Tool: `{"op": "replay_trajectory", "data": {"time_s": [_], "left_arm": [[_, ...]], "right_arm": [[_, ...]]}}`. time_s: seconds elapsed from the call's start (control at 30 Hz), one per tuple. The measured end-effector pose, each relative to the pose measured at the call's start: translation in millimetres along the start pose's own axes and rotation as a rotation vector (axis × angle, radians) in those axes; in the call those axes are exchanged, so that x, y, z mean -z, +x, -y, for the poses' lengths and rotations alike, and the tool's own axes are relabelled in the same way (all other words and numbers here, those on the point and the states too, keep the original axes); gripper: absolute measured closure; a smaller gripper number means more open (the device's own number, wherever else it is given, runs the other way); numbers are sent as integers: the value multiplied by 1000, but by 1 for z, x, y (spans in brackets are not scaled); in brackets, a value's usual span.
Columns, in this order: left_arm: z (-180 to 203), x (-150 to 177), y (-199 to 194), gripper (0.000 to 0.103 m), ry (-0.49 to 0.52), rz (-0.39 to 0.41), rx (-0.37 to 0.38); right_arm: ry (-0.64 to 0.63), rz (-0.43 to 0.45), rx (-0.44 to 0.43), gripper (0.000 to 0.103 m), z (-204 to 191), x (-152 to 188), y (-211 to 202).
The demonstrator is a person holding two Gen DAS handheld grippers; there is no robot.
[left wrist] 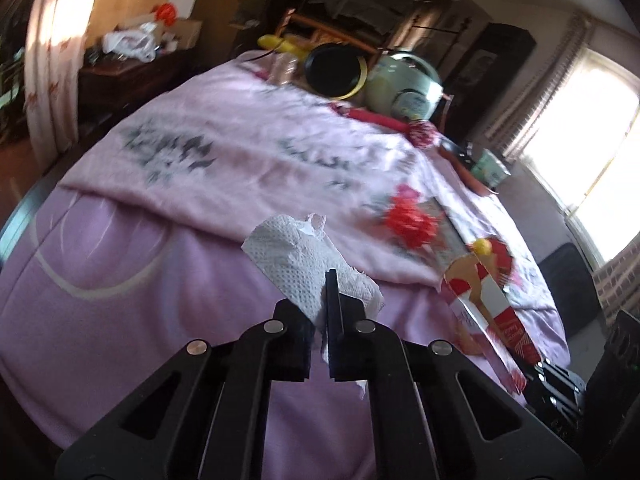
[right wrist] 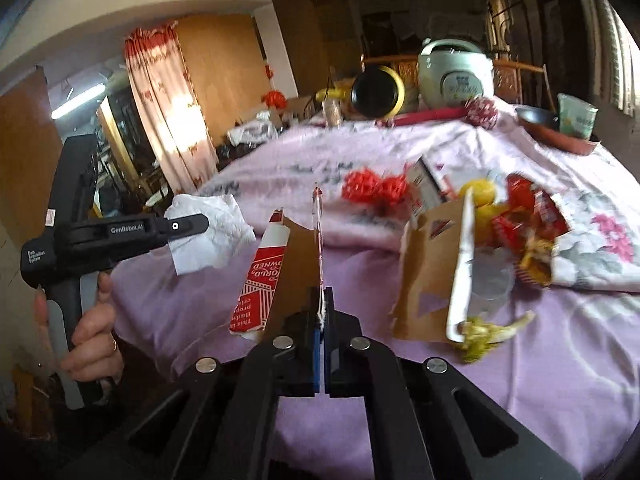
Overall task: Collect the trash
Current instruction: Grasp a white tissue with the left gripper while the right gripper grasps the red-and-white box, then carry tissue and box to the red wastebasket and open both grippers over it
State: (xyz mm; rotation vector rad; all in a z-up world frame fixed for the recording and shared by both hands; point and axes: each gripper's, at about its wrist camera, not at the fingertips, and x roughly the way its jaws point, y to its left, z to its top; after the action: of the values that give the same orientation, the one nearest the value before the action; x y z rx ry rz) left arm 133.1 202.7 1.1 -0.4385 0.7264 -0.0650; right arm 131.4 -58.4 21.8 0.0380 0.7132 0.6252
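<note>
Paper towel point(left wrist: 308, 264) pinched in left claw point(left wrist: 320, 312), carton flap point(right wrist: 296, 264) in closed right claw point(right wrist: 322, 312), above bed edge point(right wrist: 180, 320).

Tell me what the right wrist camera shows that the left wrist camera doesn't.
Only the right wrist view shows the person's hand on the left gripper, plus a clear plastic cup and wilted greens in the trash pile. Only the left wrist view shows its fingers shut on the paper towel from close up. Both show the paper towel, the red and white carton held by the right gripper, the rice cooker and the pink bedspread.
</note>
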Motion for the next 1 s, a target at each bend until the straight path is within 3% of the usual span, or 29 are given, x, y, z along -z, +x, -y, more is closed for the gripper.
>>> {"op": "replay_trajectory", "data": {"time_s": [0.27, 0.53, 1.0], "left_arm": [[61, 3, -19, 96, 119, 6, 52], [150, 27, -26, 96, 309, -21, 139], [326, 128, 3, 96, 679, -214, 368]], "right_arm": [[75, 117, 55, 101, 34, 8, -61], [200, 229, 196, 101, 92, 46, -142], [511, 329, 514, 101, 195, 179, -285]]}}
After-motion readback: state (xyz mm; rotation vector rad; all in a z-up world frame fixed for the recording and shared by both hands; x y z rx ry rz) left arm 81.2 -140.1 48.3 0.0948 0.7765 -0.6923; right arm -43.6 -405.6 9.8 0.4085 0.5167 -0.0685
